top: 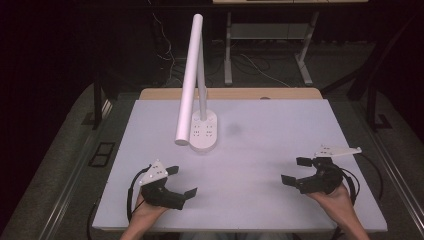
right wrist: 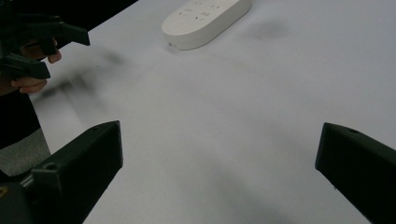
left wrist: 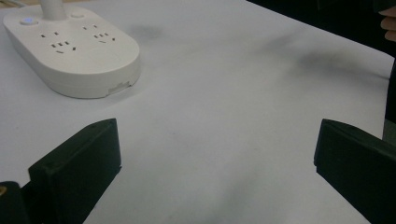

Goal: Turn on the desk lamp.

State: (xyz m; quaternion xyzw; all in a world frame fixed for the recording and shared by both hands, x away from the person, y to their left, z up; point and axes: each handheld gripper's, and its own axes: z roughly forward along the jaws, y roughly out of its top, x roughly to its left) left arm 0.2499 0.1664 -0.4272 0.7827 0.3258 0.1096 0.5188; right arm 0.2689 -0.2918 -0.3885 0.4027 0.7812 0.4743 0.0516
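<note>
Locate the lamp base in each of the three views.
High view: lamp base, centre left, far from both grippers.
Left gripper view: top left, beyond the open jaws.
Right gripper view: top centre.
Shared landmark: the socket holes on the base's top, on the white table.

High view: above, facing forward-down over worktop (top: 280, 150); both claw views: low, close, sharing the lamp base (left wrist: 70, 51)

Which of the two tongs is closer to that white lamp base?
Left. The left tongs sit just in front of the lamp base; the right tongs lie farther off to its right.
</note>
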